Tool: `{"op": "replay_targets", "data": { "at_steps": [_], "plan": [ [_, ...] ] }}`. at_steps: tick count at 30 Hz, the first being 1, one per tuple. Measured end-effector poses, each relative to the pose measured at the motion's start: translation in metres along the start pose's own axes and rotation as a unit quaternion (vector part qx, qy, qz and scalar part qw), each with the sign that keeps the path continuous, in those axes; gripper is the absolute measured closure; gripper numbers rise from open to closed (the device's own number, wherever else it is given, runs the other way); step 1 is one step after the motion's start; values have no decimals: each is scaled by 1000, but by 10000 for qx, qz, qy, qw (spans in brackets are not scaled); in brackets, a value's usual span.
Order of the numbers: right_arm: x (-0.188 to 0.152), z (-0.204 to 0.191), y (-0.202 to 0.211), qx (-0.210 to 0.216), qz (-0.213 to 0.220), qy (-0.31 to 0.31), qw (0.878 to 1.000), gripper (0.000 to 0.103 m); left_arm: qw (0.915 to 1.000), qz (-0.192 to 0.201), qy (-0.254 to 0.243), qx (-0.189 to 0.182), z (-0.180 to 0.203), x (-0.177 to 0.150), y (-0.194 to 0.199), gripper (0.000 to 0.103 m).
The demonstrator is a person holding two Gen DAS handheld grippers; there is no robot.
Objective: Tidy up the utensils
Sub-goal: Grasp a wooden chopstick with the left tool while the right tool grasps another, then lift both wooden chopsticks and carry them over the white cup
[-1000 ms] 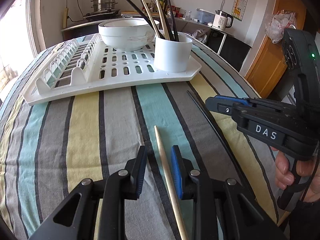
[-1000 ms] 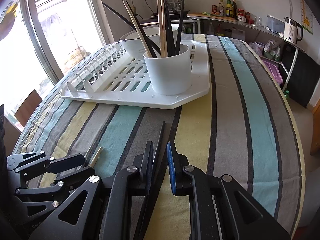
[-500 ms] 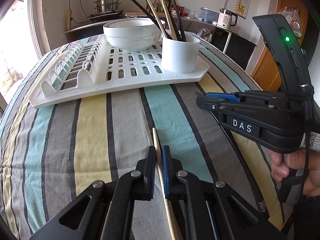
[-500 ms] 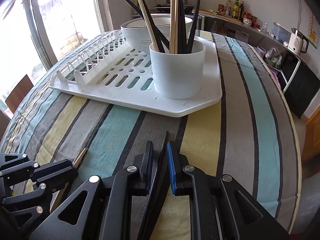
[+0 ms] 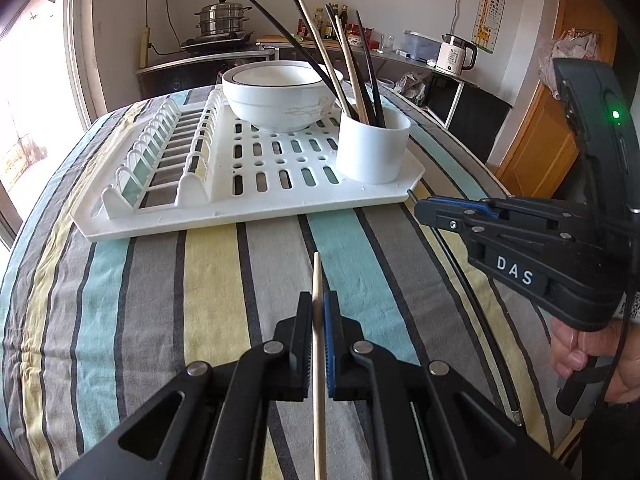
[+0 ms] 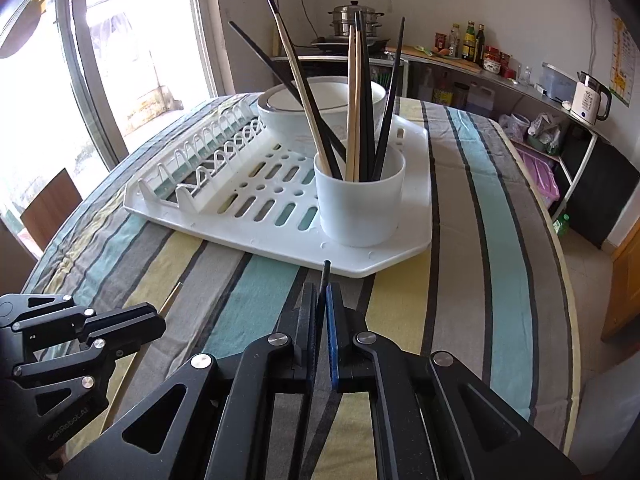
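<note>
At bottom centre, the left gripper (image 5: 318,312) now clamps the wooden chopstick (image 5: 317,276); the right gripper (image 6: 322,300) has just closed on the black chopstick (image 6: 326,274). Both have lifted, ready for the white cup (image 6: 360,208) on the drying rack (image 6: 416,240) beyond.

The wooden chopstick (image 5: 318,280) runs off the near edge of the left wrist view, its back end unseen. The black chopstick (image 6: 325,276) disappears between the pads of the right gripper (image 6: 322,294), so only its tip shows in that view. The white cup (image 6: 359,204) hides the lower ends of the chopsticks standing in it. Labels on the far counter's bottles (image 6: 468,42) are too small to read
</note>
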State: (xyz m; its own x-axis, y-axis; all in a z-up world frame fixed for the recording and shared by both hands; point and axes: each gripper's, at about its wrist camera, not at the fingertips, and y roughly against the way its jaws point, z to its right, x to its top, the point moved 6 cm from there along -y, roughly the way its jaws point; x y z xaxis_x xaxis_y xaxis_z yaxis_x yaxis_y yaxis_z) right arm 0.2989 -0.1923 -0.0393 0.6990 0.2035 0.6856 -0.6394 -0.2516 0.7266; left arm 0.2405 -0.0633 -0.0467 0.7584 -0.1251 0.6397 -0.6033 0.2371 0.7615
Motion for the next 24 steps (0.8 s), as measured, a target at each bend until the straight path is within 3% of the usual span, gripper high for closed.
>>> {"op": "replay_targets", "data": {
  "at_steps": [13, 24],
  "plan": [
    [39, -3, 112, 79, 1332, -82, 9910, 99, 9956, 938, -26, -58, -7, 46, 75, 98],
    [26, 0, 154, 85, 1791, -198, 9836, 99, 9911, 1316, -68, -198, -2, 41, 112, 98]
  ]
}}
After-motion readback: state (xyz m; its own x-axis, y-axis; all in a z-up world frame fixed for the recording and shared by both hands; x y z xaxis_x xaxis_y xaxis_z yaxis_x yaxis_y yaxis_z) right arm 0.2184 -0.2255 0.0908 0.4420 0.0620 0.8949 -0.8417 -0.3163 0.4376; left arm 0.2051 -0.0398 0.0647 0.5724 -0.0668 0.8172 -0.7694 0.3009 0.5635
